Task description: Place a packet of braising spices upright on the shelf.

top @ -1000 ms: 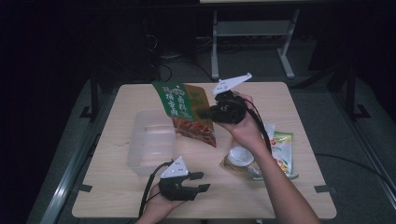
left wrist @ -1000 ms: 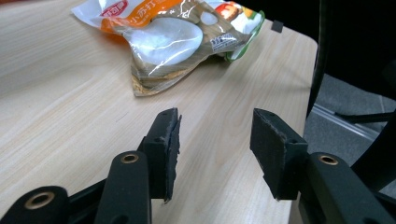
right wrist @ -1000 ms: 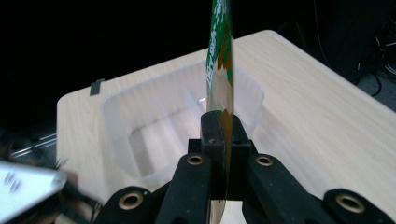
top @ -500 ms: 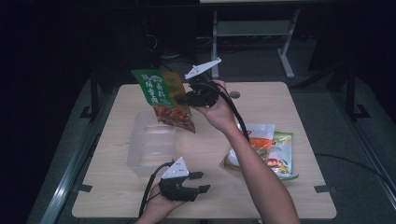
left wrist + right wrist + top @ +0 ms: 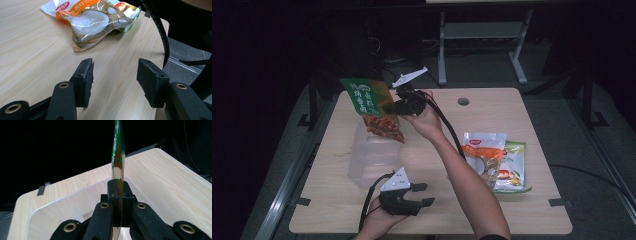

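High view: the right gripper [image 5: 388, 106] holds a green snack bag [image 5: 373, 107] above a clear plastic tub [image 5: 374, 159] on the table's [image 5: 532, 210] left half. Left gripper view: the left gripper [image 5: 115, 80] rests released on the near edge, jaws apart, facing two snack packets [image 5: 90, 21] at right. Right gripper view: jaws clenched on the bag's edge [image 5: 117, 157], the tub [image 5: 62, 207] below.

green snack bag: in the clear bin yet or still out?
Out. The right gripper holds the green snack bag in the air above the clear bin, jaws shut on its edge.
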`<state>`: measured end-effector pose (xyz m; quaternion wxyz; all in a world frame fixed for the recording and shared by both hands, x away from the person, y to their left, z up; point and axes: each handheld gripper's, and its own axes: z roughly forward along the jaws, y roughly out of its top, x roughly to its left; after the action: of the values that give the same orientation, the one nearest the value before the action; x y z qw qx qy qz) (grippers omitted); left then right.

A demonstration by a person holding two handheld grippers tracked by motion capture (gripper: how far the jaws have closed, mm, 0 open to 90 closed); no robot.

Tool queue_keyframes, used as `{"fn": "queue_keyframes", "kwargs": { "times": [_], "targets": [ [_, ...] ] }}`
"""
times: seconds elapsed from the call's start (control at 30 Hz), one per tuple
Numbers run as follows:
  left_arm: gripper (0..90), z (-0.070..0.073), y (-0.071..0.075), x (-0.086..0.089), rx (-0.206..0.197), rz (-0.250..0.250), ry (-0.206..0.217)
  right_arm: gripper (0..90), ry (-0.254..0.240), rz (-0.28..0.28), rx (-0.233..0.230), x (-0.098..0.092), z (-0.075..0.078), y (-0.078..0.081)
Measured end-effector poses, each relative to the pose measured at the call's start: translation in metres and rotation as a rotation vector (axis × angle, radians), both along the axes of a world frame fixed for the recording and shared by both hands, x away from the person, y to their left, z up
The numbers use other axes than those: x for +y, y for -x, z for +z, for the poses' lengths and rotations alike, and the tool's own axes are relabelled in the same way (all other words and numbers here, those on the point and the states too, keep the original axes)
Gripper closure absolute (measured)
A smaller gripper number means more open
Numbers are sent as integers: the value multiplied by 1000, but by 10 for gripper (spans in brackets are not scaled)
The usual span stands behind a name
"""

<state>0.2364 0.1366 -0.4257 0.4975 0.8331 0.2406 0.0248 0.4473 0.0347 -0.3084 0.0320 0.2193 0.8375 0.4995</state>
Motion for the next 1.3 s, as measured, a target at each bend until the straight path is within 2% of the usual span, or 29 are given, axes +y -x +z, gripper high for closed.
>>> {"fn": "queue_keyframes", "kwargs": {
  "times": [0.07, 0.4, 0.53, 0.6, 0.7, 0.77, 0.83, 0.87, 0.9, 1.07, 1.17, 1.2, 1.3],
  "targets": [
    [465, 0, 0, 0, 1, -2, 1, 897, -16, 6, 12, 3, -5, -3],
    [469, -1, 0, -1, -8, -12, -4, 897, -24, 19, 42, 14, -28, -11],
    [469, -1, 0, -1, -8, -12, -4, 897, -51, 17, 52, 13, -33, -13],
    [469, -1, 0, -2, -9, -13, -3, 896, -42, 9, 59, 13, -37, -14],
    [469, -1, 0, -2, -9, -11, -2, 895, -1, -1, 65, 16, -50, -16],
    [468, -1, 0, -2, -10, -9, -4, 895, -6, -7, 69, 15, -54, -16],
    [467, -1, -1, -1, -7, -3, -1, 894, -52, -18, 108, 8, -60, -20],
    [467, -1, -1, -1, -5, -2, 2, 894, -52, -18, 108, 8, -60, -20],
    [466, -2, -2, -1, -6, -2, 2, 893, -81, -30, 132, 2, -63, -22],
    [459, -3, -2, -3, -3, -4, -7, 881, -79, -36, 134, 1, -64, -22],
    [455, -3, -1, -4, -15, -10, -16, 727, -50, -53, 135, 2, -61, -20],
    [452, -3, -1, -4, -15, -10, -16, 727, -50, -53, 135, 2, -61, -20],
    [443, -4, -2, -4, -8, -5, -13, 635, -38, -66, 127, -7, -55, -17]
  ]
}}
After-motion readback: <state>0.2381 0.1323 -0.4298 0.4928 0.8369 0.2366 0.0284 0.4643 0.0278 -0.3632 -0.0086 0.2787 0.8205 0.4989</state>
